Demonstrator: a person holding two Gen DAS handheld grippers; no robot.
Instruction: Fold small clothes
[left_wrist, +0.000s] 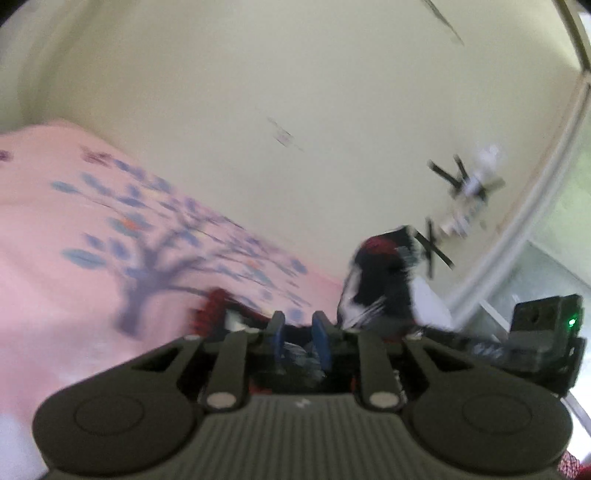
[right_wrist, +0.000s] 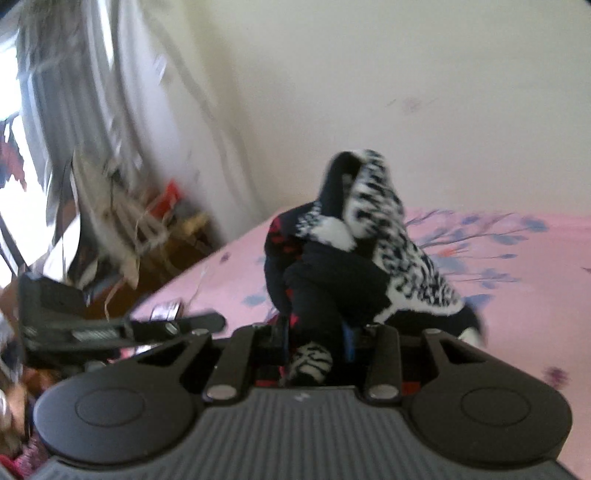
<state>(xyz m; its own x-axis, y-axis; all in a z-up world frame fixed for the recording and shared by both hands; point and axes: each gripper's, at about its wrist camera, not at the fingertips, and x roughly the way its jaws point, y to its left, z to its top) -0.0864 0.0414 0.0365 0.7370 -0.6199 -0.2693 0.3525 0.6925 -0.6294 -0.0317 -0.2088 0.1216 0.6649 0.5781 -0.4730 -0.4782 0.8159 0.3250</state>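
Note:
A small black, white and red knitted garment (right_wrist: 354, 251) is held up above a pink bedsheet (right_wrist: 517, 280). My right gripper (right_wrist: 316, 339) is shut on its lower edge, and the cloth bunches up in front of the camera. My left gripper (left_wrist: 299, 332) is shut on another part of the same garment (left_wrist: 376, 280), which hangs to its right. In the left wrist view the right gripper's body (left_wrist: 543, 343) shows at the right edge. In the right wrist view the left gripper's body (right_wrist: 74, 325) shows at the left. Both views are motion-blurred.
The pink sheet with a purple tree print (left_wrist: 110, 240) covers the bed against a cream wall (left_wrist: 295, 92). A window with a curtain (right_wrist: 85, 85) and a cluttered stand (right_wrist: 147, 229) lie beside the bed.

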